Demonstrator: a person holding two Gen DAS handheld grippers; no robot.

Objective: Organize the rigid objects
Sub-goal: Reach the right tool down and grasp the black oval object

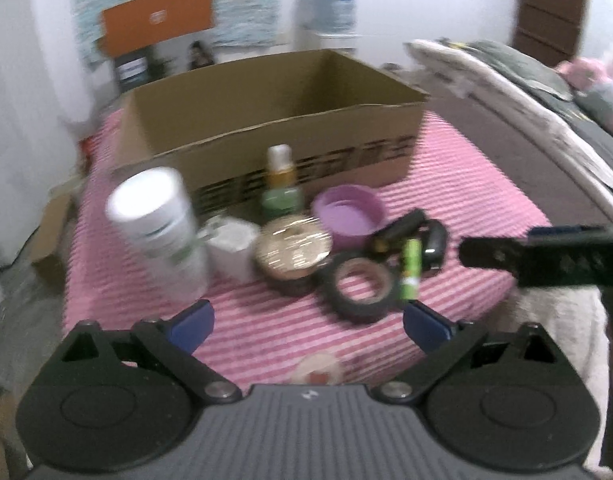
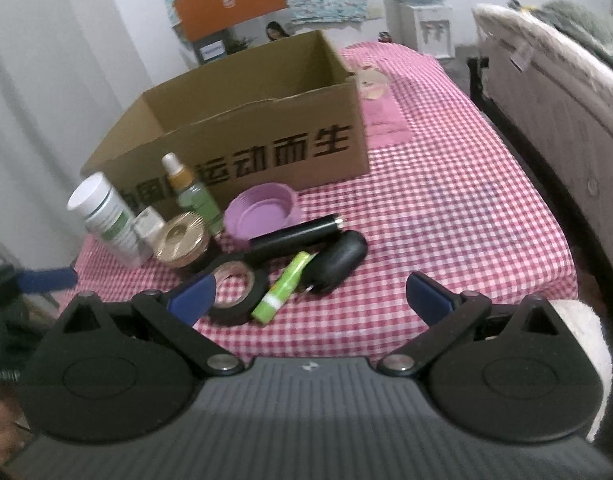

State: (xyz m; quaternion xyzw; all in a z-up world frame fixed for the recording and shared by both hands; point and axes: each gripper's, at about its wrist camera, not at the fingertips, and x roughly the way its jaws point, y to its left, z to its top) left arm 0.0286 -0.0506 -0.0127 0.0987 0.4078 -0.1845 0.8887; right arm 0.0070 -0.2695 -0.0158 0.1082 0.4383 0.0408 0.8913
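An open cardboard box (image 2: 242, 136) stands on a pink checked table (image 2: 446, 208). In front of it lie a white bottle (image 2: 104, 216), a green spray bottle (image 2: 194, 196), a gold-lidded jar (image 2: 182, 240), a purple bowl (image 2: 262, 212), a black tape roll (image 2: 234, 288), a green tube (image 2: 284, 286), a black cylinder (image 2: 294, 234) and a black oval case (image 2: 338, 260). My right gripper (image 2: 310, 300) is open, just in front of the tape and tube. My left gripper (image 1: 306, 324) is open, in front of the tape roll (image 1: 360, 284) and jar (image 1: 292, 250). The box (image 1: 274, 136) shows behind.
A small white box (image 2: 148, 224) sits beside the white bottle. A bed with bedding (image 2: 554, 80) runs along the right. The right gripper's arm (image 1: 546, 256) shows at the right in the left wrist view. A water dispenser (image 2: 426, 20) stands behind.
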